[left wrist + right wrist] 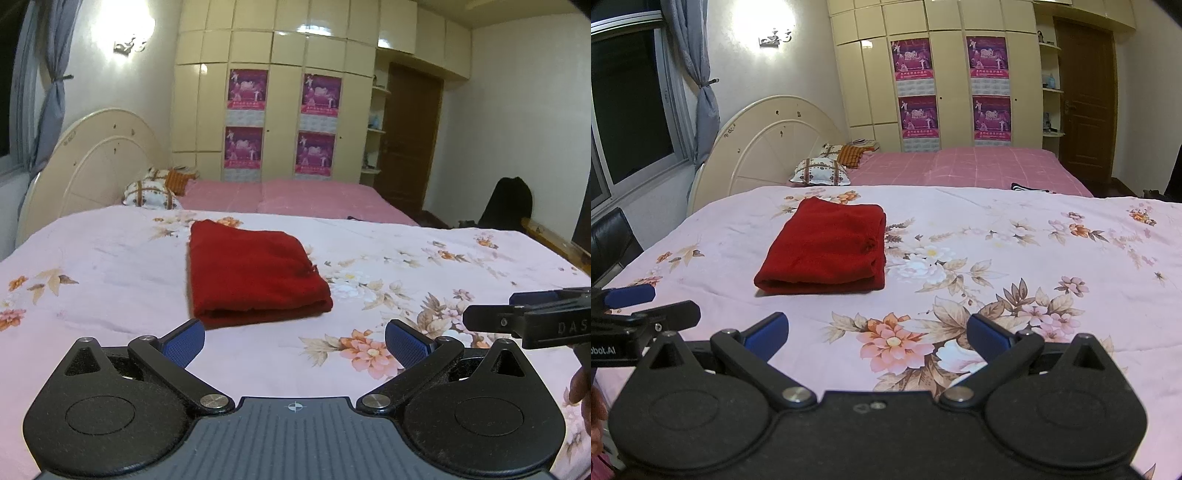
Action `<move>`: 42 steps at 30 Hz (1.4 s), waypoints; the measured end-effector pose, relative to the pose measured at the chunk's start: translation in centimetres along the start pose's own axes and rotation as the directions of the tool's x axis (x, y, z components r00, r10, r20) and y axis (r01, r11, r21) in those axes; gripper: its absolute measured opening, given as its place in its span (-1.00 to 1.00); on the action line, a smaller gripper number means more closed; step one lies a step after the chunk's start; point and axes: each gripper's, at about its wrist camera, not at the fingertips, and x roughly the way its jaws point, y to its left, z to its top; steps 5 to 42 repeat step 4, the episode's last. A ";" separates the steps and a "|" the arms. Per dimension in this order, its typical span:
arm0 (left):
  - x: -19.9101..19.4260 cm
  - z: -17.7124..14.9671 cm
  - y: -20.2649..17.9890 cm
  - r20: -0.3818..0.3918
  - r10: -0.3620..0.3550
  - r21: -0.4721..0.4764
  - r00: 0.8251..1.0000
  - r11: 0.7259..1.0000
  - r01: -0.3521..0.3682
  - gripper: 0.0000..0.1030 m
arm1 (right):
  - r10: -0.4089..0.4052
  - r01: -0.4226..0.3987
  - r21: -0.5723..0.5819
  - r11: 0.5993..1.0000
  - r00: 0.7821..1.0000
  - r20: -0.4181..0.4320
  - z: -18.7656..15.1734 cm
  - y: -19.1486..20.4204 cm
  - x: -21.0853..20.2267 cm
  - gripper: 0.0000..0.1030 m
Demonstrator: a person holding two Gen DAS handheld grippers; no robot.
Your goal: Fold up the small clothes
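A red cloth [251, 273] lies folded into a neat rectangle on the pink floral bedsheet [110, 266]. It also shows in the right wrist view [827, 251]. My left gripper [295, 343] is open and empty, just short of the cloth's near edge. My right gripper [877, 336] is open and empty, nearer than the cloth and to its right. The right gripper shows at the right edge of the left wrist view [491, 314], and the left gripper at the left edge of the right wrist view [650, 306].
A second bed with a pink checked cover [979, 166] and pillows [820, 171] stands behind. A cream headboard [768, 147], wardrobe [942, 74], brown door [1086, 99] and window [628, 110] line the room.
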 end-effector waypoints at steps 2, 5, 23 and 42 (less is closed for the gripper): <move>-0.2 0.0 0.1 0.007 0.004 -0.010 1.000 1.000 -0.004 1.00 | 0.001 -0.001 -0.001 1.000 1.000 0.000 0.0 0.0 0.0 0.98; -0.1 0.1 0.1 0.002 0.000 -0.017 1.000 1.000 0.000 1.00 | 0.002 -0.002 -0.002 1.000 1.000 0.001 0.0 0.0 -0.1 0.98; -0.1 0.1 0.1 0.002 0.000 -0.017 1.000 1.000 0.000 1.00 | 0.002 -0.002 -0.002 1.000 1.000 0.001 0.0 0.0 -0.1 0.98; -0.1 0.1 0.1 0.002 0.000 -0.017 1.000 1.000 0.000 1.00 | 0.002 -0.002 -0.002 1.000 1.000 0.001 0.0 0.0 -0.1 0.98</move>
